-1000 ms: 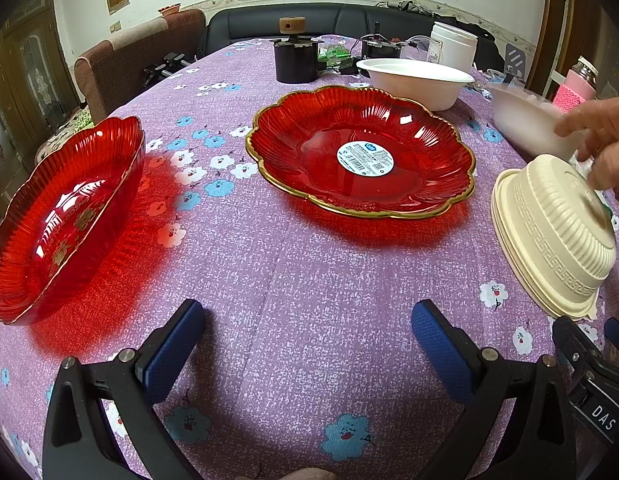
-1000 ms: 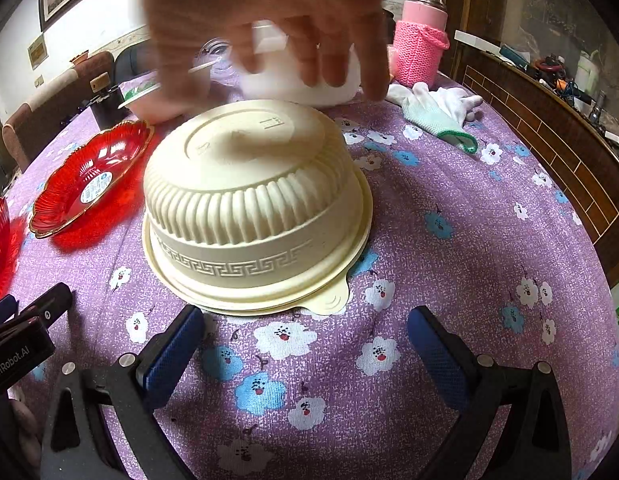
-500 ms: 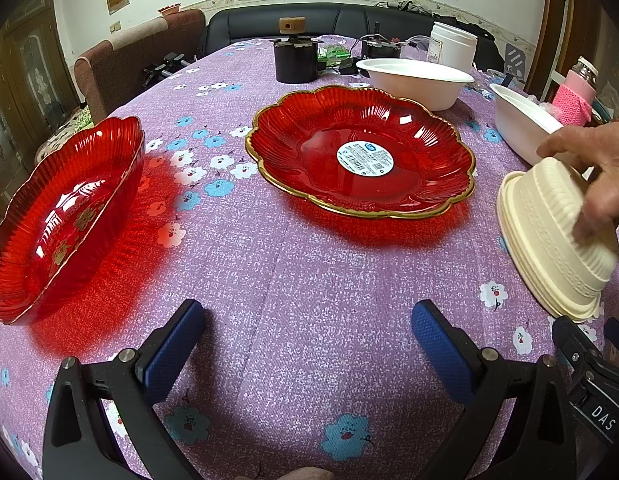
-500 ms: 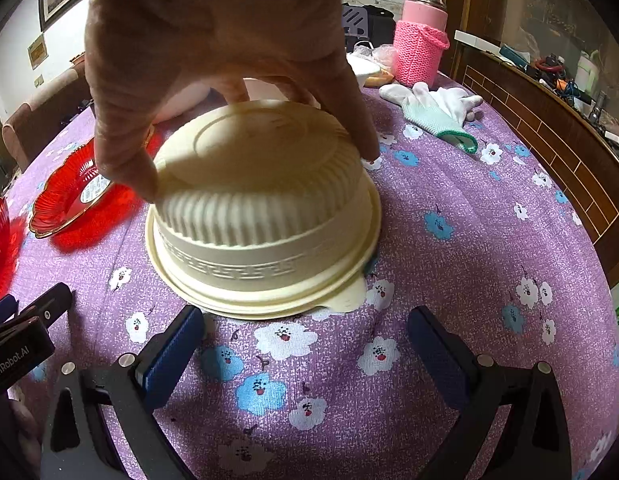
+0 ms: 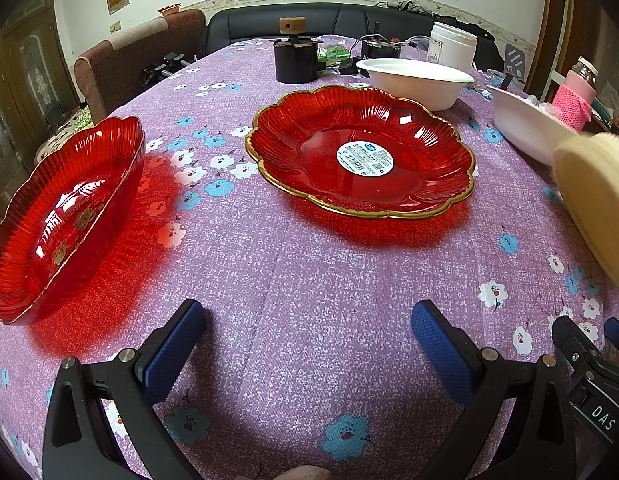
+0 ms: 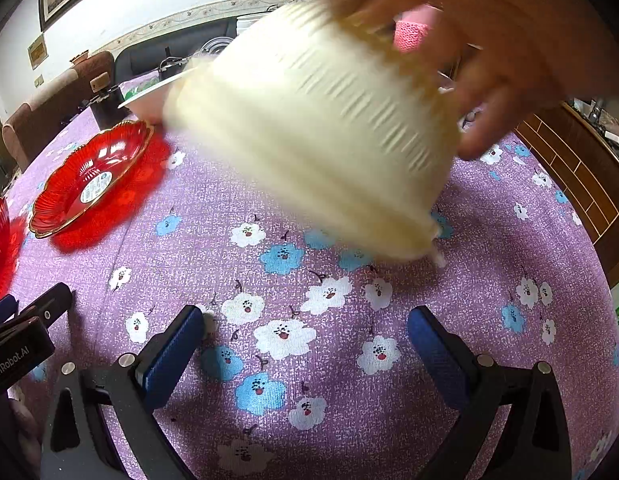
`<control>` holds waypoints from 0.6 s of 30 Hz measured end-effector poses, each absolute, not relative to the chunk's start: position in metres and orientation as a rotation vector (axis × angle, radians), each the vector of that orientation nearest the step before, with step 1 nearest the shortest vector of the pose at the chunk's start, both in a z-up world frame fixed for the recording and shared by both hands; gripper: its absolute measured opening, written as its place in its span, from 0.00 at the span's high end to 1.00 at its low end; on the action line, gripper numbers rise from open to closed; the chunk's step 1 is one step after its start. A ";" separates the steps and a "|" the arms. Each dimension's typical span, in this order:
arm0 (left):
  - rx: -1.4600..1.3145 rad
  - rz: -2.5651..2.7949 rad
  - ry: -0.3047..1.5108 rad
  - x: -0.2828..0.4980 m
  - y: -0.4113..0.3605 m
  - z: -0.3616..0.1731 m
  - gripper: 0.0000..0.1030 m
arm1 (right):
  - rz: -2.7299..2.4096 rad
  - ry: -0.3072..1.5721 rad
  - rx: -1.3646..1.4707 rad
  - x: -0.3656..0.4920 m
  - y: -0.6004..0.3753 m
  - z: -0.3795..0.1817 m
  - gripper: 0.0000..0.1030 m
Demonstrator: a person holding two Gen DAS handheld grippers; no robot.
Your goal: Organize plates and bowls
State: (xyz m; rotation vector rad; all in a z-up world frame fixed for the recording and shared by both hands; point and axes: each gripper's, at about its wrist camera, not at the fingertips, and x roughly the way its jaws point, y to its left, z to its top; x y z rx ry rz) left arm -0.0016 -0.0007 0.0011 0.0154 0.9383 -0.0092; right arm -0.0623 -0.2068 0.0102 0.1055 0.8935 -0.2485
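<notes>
Right wrist view showed a bare hand [image 6: 505,60] holding the cream bowl [image 6: 309,132] upside down and tilted, lifted clear of the purple flowered surface [image 6: 293,360] near its right edge; the bowl was blurred, so the exact grip could not be read. The right gripper [image 6: 301,340] hung low over the cloth with its fingers wide apart and nothing between them. The left gripper [image 5: 305,344] stood likewise spread and empty at the near edge.

The red plate [image 5: 361,152] lay flat near the middle of the surface, a red bowl [image 5: 61,216] rested at the left edge, and two white bowls [image 5: 413,80] sat towards the far right corner, one behind the plate, the other nearer the right edge.

The cream bowl looked like light, stiff ribbed plastic, probably easy to pinch by its flared rim. The red pieces seemed glassy, slippery and breakable, so a hold across the scalloped rim, lifted gently, would likely suit. Open cloth lay between the grippers and the plate, giving room to approach; the far edge was crowded with jars and a dark pot.
</notes>
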 end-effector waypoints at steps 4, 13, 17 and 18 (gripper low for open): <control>0.015 -0.009 0.938 -0.001 -0.001 0.001 0.00 | -0.248 0.893 0.106 -0.062 -0.207 0.010 0.01; 0.015 -0.009 0.938 0.000 0.001 0.000 0.00 | -0.248 0.893 0.106 -0.062 -0.208 0.011 0.01; 0.015 -0.009 0.938 0.000 0.001 0.000 0.00 | -0.248 0.893 0.106 -0.062 -0.208 0.011 0.01; 0.015 -0.009 0.938 0.000 0.002 0.000 0.00 | -0.248 0.893 0.106 -0.062 -0.208 0.011 0.01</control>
